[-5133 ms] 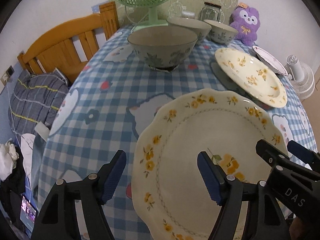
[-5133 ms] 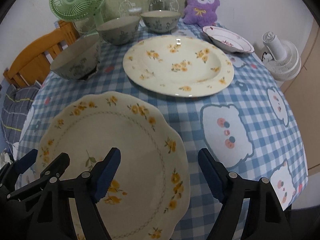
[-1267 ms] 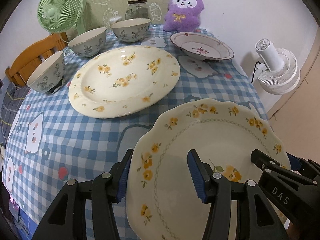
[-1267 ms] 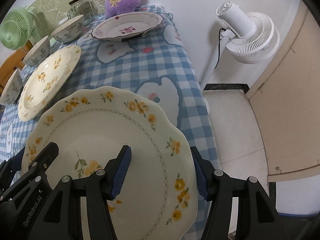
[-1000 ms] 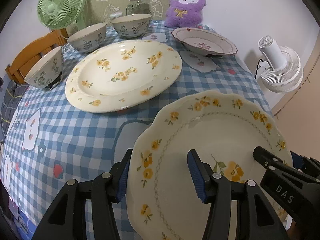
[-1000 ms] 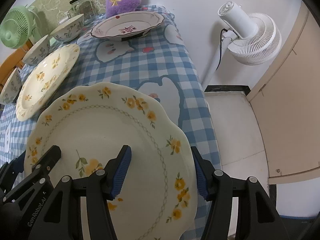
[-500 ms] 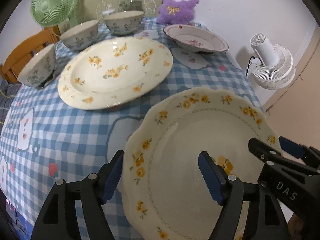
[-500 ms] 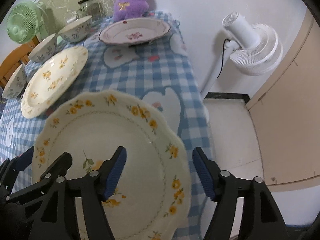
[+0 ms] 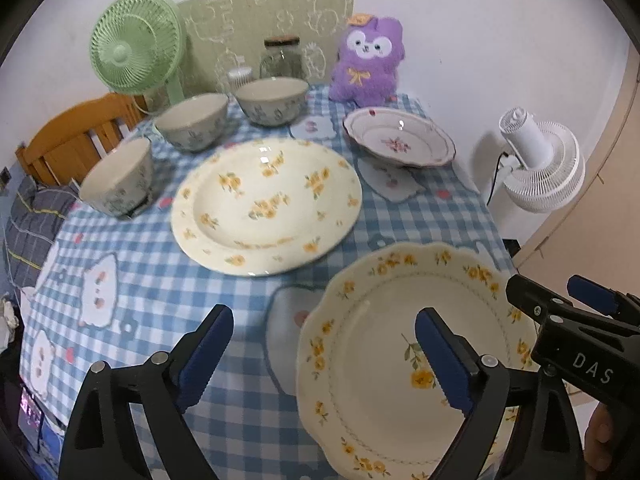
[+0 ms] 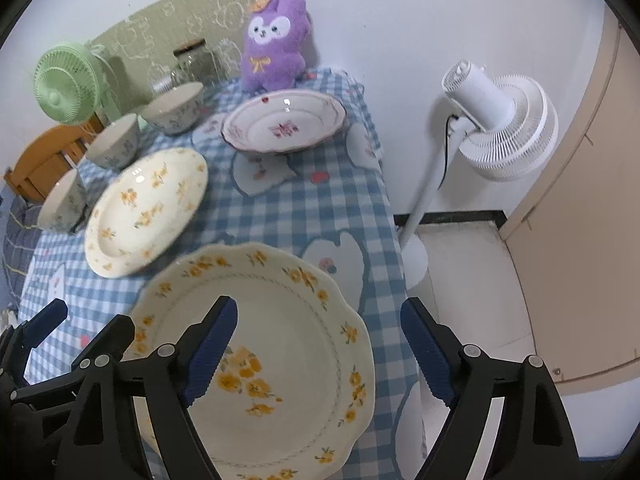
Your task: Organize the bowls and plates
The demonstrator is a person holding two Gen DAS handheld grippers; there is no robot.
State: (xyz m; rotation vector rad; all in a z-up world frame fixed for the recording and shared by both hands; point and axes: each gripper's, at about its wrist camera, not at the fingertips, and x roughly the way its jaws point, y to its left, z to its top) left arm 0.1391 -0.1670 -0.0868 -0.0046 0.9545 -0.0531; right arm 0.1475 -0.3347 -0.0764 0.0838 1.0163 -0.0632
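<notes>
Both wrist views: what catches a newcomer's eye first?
The scalloped yellow-flower plate lies nearest, at the table's right edge, with both open grippers, left and right, above it. Behind it sits a bigger floral plate, then three bowls and a purple plush toy at the back.

The near left part of the counter (image 9: pixel 132 280) is bare checked cloth, wide enough for tongs to come down between the big round plate (image 9: pixel 268 204) and the near edge. The scalloped plate (image 9: pixel 400 344) fills the near right corner, reaching the counter's edge. A narrow strip of cloth separates the two plates. A second lane runs between the big round plate and the pink-flowered dish (image 9: pixel 400 144). Three bowls (image 9: pixel 192 124) line the far left side, close together, with a green fan (image 9: pixel 132 48), a jar (image 9: pixel 282 56) and a purple plush (image 9: pixel 370 64) blocking the back. Off the right edge, a white standing fan (image 10: pixel 500 128) stands on open floor.
</notes>
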